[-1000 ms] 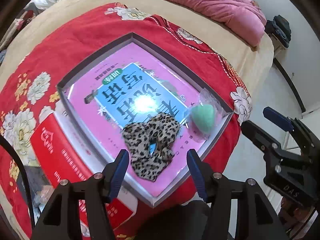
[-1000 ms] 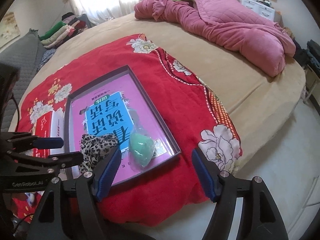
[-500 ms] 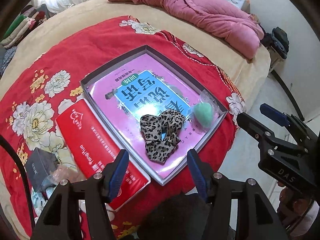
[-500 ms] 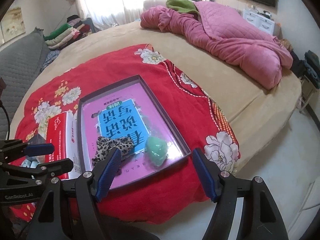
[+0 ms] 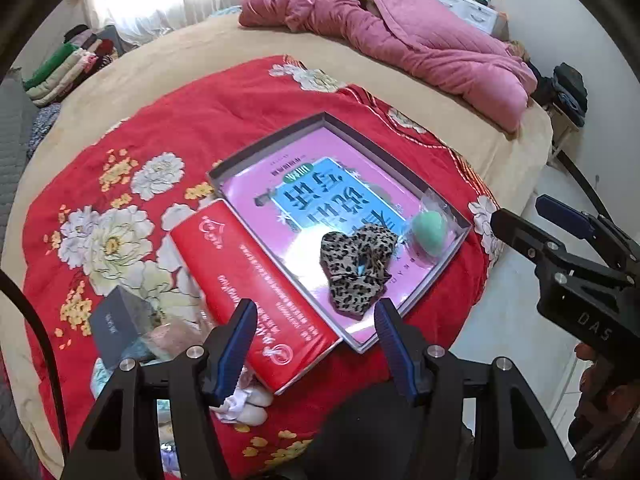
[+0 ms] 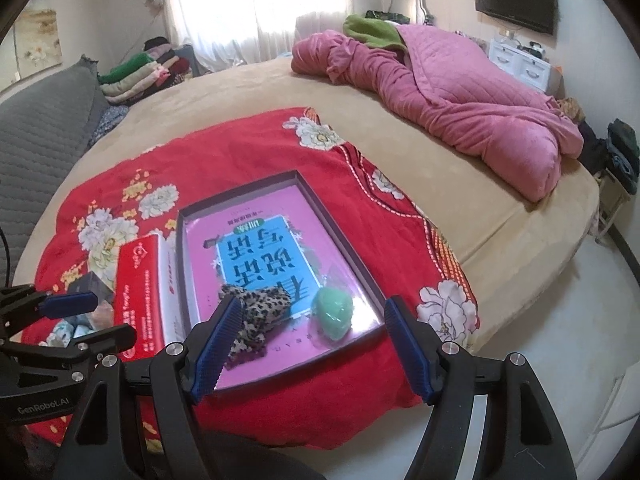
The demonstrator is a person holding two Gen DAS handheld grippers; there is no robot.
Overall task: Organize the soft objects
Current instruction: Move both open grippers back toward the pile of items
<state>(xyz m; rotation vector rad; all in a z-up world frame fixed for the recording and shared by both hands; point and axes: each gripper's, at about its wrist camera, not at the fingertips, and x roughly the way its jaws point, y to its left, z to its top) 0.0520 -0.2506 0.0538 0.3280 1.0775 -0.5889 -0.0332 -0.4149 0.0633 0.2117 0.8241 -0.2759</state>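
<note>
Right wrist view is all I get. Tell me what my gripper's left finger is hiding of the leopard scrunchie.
Observer: In the left wrist view the leopard scrunchie lies wholly inside the tray, with its near end short of the rim.
Operator: Describe its middle.
Observer: A small blue tag shows at its centre.
Operator: Report anything soft off the tray.
Observer: A white soft bundle lies on the red blanket, just off the near end of the red box.
</note>
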